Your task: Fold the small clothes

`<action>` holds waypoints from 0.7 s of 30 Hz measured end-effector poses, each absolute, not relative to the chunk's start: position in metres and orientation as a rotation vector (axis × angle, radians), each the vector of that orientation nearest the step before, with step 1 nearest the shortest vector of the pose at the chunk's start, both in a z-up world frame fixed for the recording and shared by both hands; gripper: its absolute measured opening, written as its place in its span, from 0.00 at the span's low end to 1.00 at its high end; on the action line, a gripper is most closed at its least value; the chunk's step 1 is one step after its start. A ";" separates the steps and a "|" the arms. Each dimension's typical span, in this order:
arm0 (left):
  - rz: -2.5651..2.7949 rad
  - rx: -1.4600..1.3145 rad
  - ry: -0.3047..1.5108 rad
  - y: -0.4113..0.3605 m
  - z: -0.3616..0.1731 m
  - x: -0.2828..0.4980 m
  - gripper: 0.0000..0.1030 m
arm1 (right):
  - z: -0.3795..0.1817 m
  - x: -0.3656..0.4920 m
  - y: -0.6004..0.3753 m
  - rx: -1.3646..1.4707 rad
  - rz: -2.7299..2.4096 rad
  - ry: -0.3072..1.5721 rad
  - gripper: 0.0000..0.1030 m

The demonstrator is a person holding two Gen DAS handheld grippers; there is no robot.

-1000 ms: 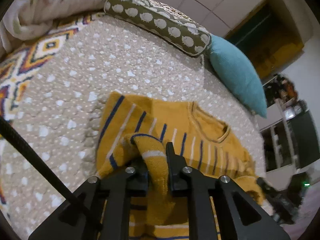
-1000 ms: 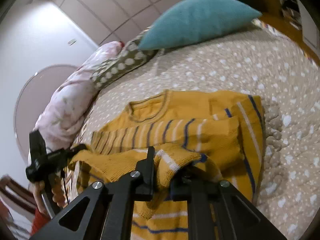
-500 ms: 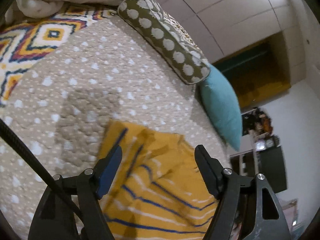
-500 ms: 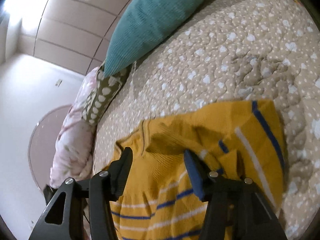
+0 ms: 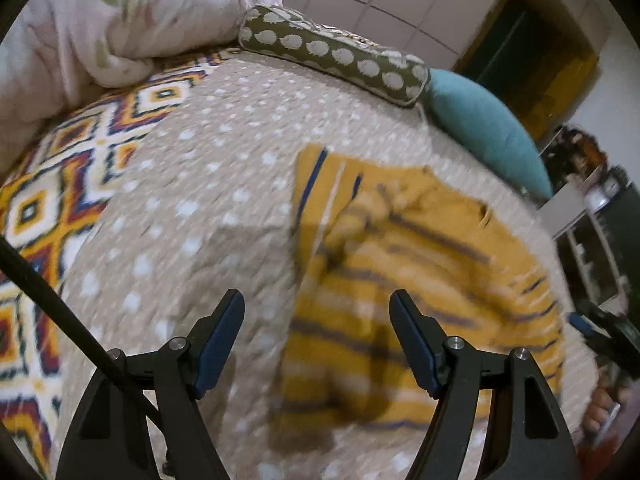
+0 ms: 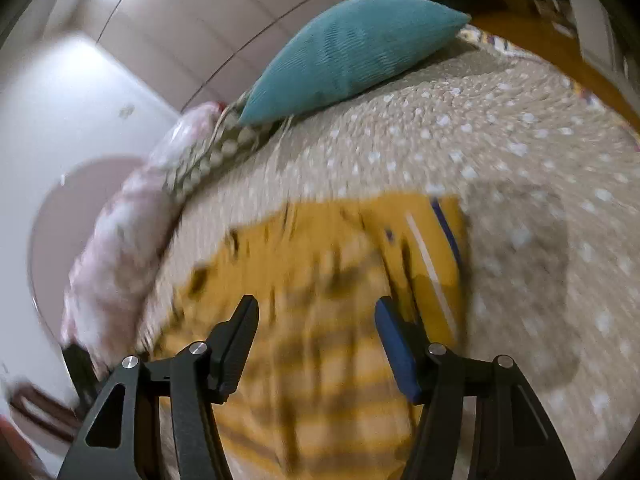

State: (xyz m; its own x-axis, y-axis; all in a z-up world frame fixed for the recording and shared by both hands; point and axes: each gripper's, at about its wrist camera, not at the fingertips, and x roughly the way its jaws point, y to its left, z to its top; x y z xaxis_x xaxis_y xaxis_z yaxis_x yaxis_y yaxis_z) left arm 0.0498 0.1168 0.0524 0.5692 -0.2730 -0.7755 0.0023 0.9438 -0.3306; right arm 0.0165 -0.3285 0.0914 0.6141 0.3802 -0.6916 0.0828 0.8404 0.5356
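Both grippers have let go of the yellow striped sweater (image 5: 404, 280) and drawn back from it. One second ago each of them pinched a bunch of the knit, pulled over the body of the garment. Now the left gripper (image 5: 316, 338) has its jaws spread, with nothing between them. Under the gap lies the dotted beige bedspread (image 5: 224, 152) on one side and the edge of the sweater on the other. The jaws of the right gripper (image 6: 316, 340) have just been opening and also stand apart, with only air between them. The sweater lies flat on the bed below and ahead of this gripper, and no pad touches it.

Both views are blurred by motion, so the fine folds are hard to read. In the left wrist view the garment looks more compact than a spread-out sweater, with striped layers lying over the body. I judge that the released parts were folded inward and dropped there. Whether they lie neat or bunched I cannot tell.

For the task this seems to mean that one fold is finished and both hands are free for the next grasp. The sweater is ahead and to the right of the left gripper, and directly in front of the right one. Farther away, beyond the garment, lie the teal cushion (image 6: 352, 52) and the olive bolster with pale spots (image 5: 332, 54), well apart from the work. Probably the next fold will bring the lower hem toward the neckline.
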 end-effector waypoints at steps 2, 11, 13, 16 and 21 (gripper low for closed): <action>-0.146 -0.302 0.941 0.118 0.046 0.037 0.71 | 0.090 -0.015 -0.324 0.472 0.138 0.892 0.64; -0.103 -0.282 0.864 0.125 0.024 0.008 0.72 | 0.045 -0.046 -0.316 0.403 0.093 1.019 0.09; -0.110 -0.277 0.850 0.127 0.024 0.005 0.72 | 0.047 -0.044 -0.325 0.338 0.004 1.032 0.08; -0.115 -0.294 0.839 0.132 0.025 -0.002 0.72 | 0.050 -0.040 -0.333 0.300 -0.082 1.067 0.09; -0.120 -0.308 0.830 0.134 0.031 -0.010 0.72 | 0.110 -0.049 -0.294 0.240 -0.090 0.877 0.21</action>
